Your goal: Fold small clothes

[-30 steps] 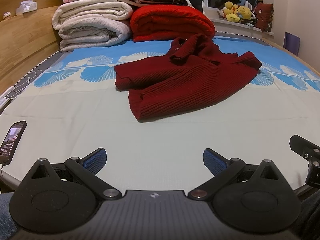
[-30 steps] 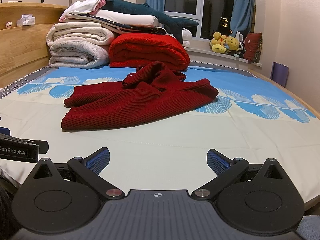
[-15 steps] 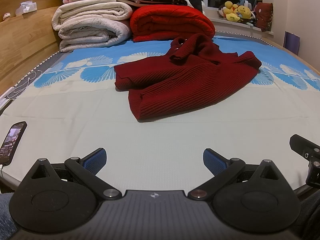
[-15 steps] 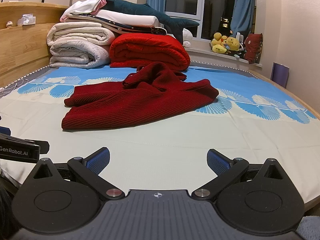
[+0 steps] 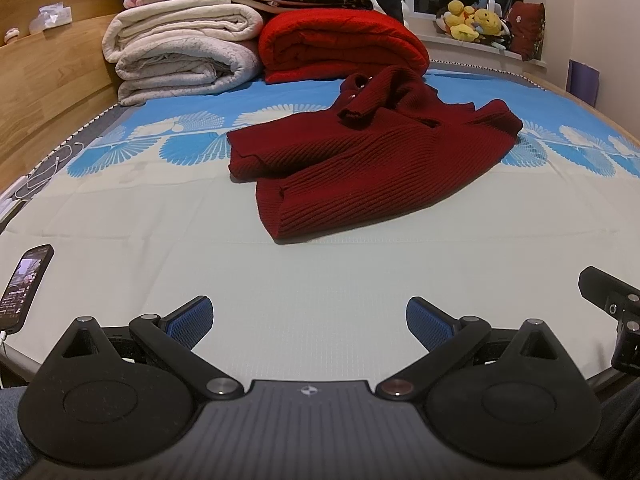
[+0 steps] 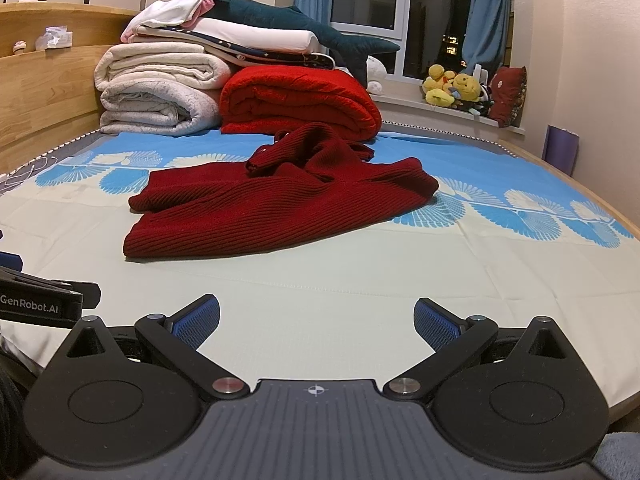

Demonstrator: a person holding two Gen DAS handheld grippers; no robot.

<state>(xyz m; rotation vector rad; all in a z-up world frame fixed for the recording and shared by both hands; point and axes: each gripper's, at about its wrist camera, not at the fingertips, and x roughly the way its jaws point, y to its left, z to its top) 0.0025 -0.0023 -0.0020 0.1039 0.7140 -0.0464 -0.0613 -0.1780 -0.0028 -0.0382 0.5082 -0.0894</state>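
A dark red knitted sweater [image 5: 372, 164] lies crumpled on the bed sheet [image 5: 160, 248], its sleeves bunched at the far end; it also shows in the right wrist view [image 6: 276, 208]. My left gripper [image 5: 308, 318] is open and empty, low over the near edge of the bed, well short of the sweater. My right gripper [image 6: 316, 320] is open and empty too, also near the bed's front edge. Part of the right gripper shows at the right of the left wrist view [image 5: 612, 308].
Folded white blankets [image 5: 184, 52] and a red quilt [image 5: 340, 48] are stacked at the bed's far end. A phone [image 5: 24, 284] lies at the near left edge. A wooden headboard [image 5: 44, 80] runs along the left. Plush toys [image 6: 456, 88] sit on the windowsill.
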